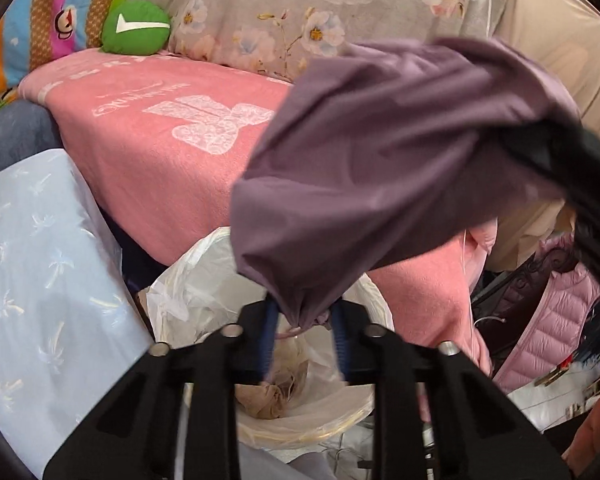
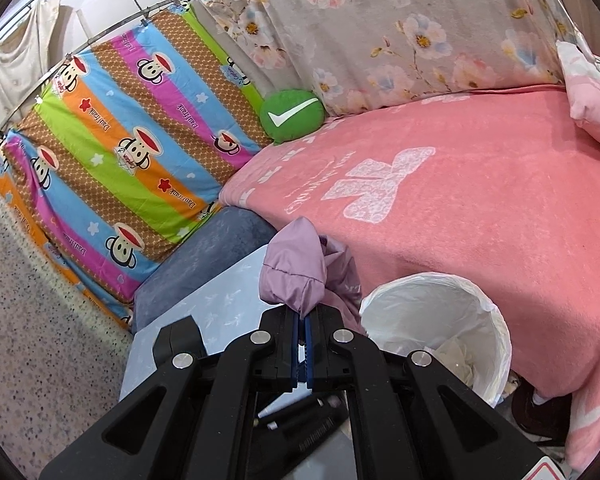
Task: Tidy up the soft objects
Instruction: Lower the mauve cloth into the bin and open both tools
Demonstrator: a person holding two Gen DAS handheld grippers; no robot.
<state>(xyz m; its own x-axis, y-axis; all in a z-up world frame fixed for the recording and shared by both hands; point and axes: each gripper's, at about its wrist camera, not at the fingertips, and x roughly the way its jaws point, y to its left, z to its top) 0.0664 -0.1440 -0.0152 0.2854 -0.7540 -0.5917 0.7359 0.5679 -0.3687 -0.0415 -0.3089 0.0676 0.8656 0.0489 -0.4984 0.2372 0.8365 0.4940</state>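
A purple garment [image 1: 380, 152] hangs in the air, stretched over the pink blanket [image 1: 160, 152] on the bed. My left gripper [image 1: 305, 320] is shut on its bunched lower corner, directly above the white lined bin [image 1: 188, 300]. At the far right of the left wrist view, my right gripper [image 1: 568, 168] shows as a black shape clamped on the garment's upper end. In the right wrist view, my right gripper [image 2: 302, 332] has its blue pads nearly together on a fold of the purple garment [image 2: 296, 268], which bunches up in front of the fingers.
The lined bin [image 2: 492, 320] stands against the bed, with crumpled paper inside. A light blue patterned surface [image 1: 40, 280] lies left of it. A green round cushion [image 2: 292, 116], a floral quilt [image 1: 280, 12] and a pillow [image 2: 596, 100] sit on the bed. A pink puffer jacket [image 1: 548, 332] lies at the right.
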